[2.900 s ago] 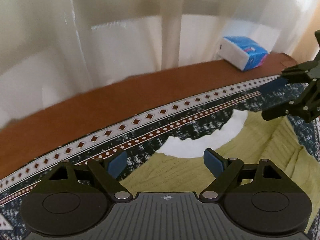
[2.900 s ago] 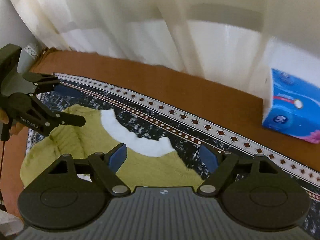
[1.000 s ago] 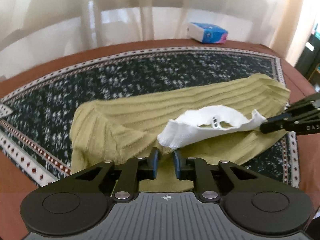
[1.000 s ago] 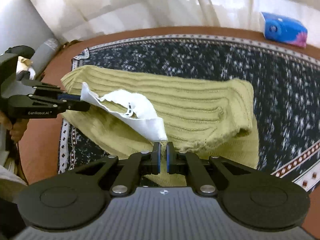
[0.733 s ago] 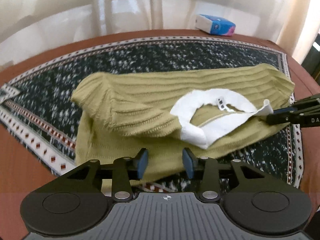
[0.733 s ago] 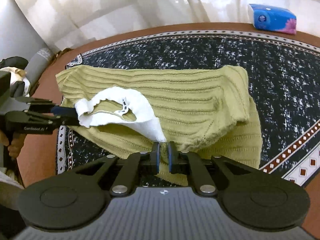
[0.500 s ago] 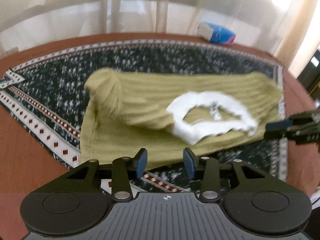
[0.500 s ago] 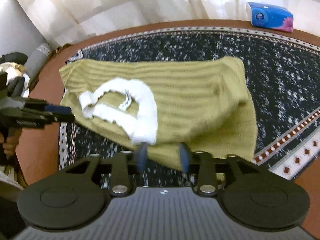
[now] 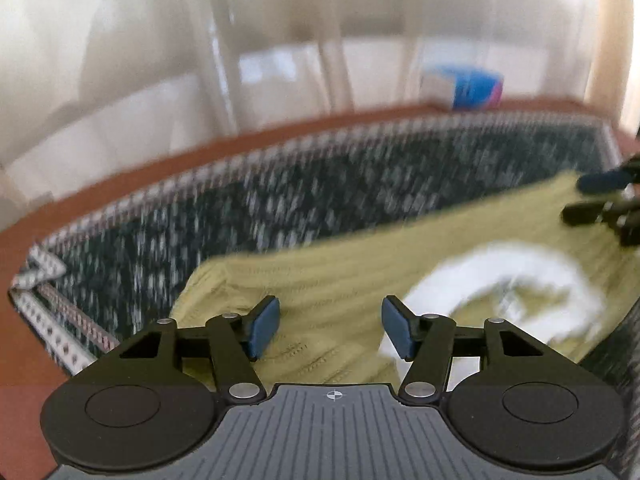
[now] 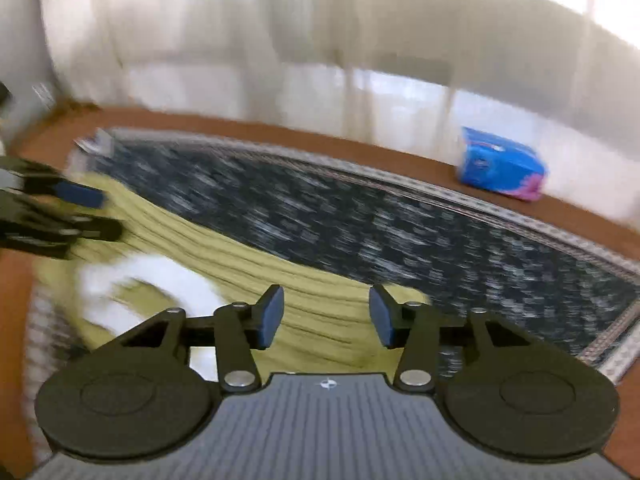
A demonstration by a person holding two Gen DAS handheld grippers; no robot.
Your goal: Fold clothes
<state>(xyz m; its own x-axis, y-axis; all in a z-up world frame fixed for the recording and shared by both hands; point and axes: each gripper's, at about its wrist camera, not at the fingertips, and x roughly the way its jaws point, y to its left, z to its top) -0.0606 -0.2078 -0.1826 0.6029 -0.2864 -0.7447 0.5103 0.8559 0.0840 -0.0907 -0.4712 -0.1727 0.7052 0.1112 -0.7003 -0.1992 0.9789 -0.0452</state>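
Note:
An olive-green ribbed sweater (image 9: 360, 268) (image 10: 320, 292) lies folded over on the dark patterned cloth (image 9: 320, 184) (image 10: 400, 220), its white collar (image 9: 520, 264) (image 10: 160, 276) facing up. My left gripper (image 9: 330, 330) hovers over the sweater's left part, jaws opening, nothing between them. My right gripper (image 10: 326, 316) hangs over the sweater's right part, jaws also opening and empty. Each gripper shows at the edge of the other's view: the right gripper (image 9: 600, 200), the left gripper (image 10: 68, 212). Both views are blurred by motion.
A blue tissue pack (image 9: 464, 84) (image 10: 500, 168) sits at the far edge of the brown table (image 9: 160, 168) (image 10: 360, 144). Pale curtains (image 9: 280, 40) hang behind the table.
Both grippers let go of the white collar, which dropped flat onto the sweater. Their jaws have spread wide, and both views have tilted up toward the far edge.

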